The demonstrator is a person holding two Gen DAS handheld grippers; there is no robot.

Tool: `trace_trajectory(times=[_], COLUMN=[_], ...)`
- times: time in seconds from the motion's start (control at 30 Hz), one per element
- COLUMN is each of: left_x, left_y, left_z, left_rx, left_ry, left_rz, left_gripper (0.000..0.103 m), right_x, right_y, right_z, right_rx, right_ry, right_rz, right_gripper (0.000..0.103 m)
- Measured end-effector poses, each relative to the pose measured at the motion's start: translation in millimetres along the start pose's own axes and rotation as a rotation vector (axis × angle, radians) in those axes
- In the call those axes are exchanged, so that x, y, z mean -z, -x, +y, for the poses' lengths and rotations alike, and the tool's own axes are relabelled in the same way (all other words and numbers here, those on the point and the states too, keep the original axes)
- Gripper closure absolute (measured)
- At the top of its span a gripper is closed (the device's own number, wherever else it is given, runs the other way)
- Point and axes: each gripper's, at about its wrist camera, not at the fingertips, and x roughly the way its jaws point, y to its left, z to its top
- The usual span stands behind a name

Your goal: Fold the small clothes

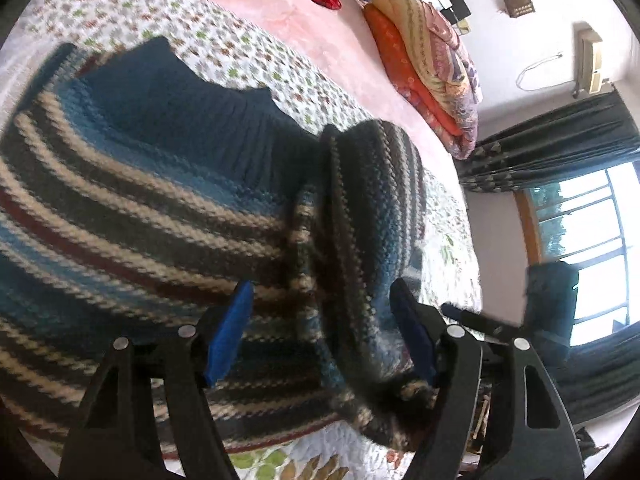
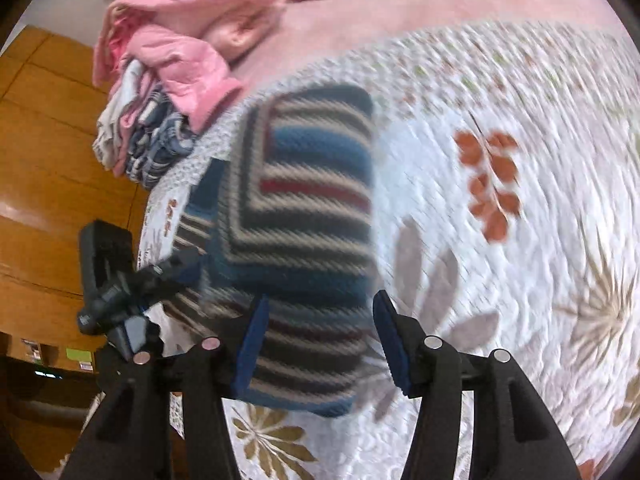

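Partly folded: striped knit sweater (image 2: 304, 216) lying on the quilted bed (image 2: 500, 280), one sleeve (image 1: 372, 208) already turned in. Left hand-held gripper (image 1: 320, 328) and right hand-held gripper (image 2: 316, 348) both spread, holding nothing. Final folds probably left.
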Motion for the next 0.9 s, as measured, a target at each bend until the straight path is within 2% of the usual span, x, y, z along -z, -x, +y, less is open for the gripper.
trace_trajectory(times=[0.23,0.47,0.57,0.63,0.7,0.9], left_x=[-1.5,-5.0,-7.2,-6.7,-6.7,-3.2], left_y=[-29.6,-43.4,-51.5,-55.4,-57.3,-45.8], left_z=[-16.6,-41.2,-49.3,-52.6,-55.5,-65.1], left_rx=[0.003,-0.017,-0.047,-0.076,-0.102,-0.100], left_ry=[-0.029,-0.081,-0.109,-0.134,-0.153,-0.174], left_rz=[0.030,0.024,0.030,0.031,0.025,-0.034], left_gripper=[0.033,0.036,0.047,0.064,0.072,0.079], right_x=[23.7,29.2,30.3,30.6,31.1,33.7], right_y=[-14.0,-20.9,-22.5,-23.1,-22.8,-18.1], right_z=[-30.0,-29.5,-24.7,-21.5,-19.6,-22.6], right_rx=[-0.033,-0.015,-0.016,-0.012,-0.008,-0.007], right_ry=[-0.043,-0.013,0.002,0.011,0.021,0.012], right_rz=[0.014,0.021,0.021,0.019,0.018,0.004], right_gripper=[0.048,0.048,0.048,0.048,0.048,0.048])
